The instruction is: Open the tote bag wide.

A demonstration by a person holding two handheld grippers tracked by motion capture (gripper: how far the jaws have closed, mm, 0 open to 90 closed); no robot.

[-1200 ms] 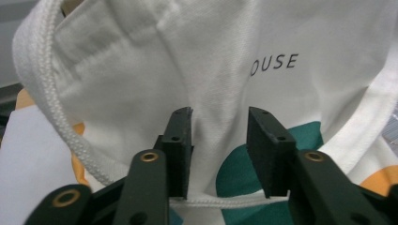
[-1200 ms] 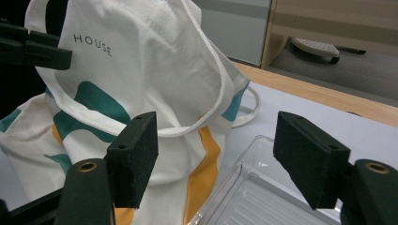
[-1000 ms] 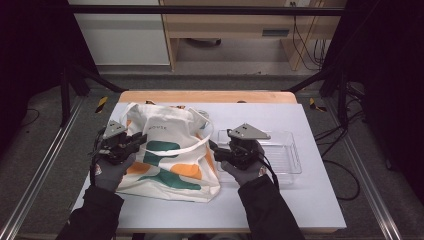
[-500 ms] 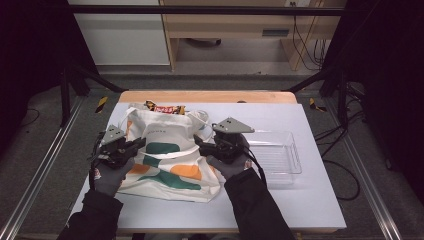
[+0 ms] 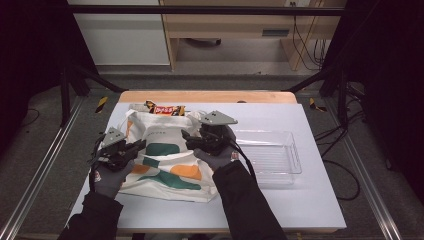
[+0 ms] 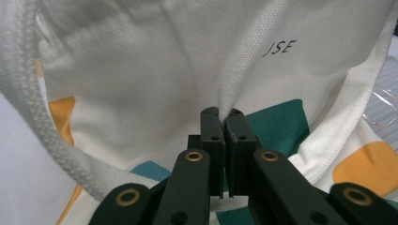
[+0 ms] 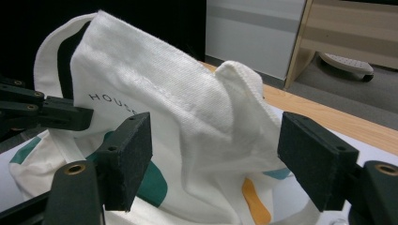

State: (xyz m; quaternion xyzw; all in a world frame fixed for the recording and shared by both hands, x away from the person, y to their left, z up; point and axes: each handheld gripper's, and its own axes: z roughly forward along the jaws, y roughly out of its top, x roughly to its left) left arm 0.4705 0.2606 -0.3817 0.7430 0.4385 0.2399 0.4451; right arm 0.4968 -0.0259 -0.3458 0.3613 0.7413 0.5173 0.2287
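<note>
On white table (image 5: 310,200), printed tote bag (image 5: 167,160), left tool (image 6: 221,123) pinching it, right tool (image 7: 213,164) agape.

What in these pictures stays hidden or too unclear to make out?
- Inside of the tote bag: high view, its own cloth covers it.
- Snack wrappers: high view, half behind the bag, print too small.
- Bag lettering: left gripper view, a cloth fold hides its start.
- Lettering in the right gripper view: cut short by a fold.

Grey gloves (image 5: 107,176), dark sleeves (image 5: 247,205), brass-riveted black jaws.
</note>
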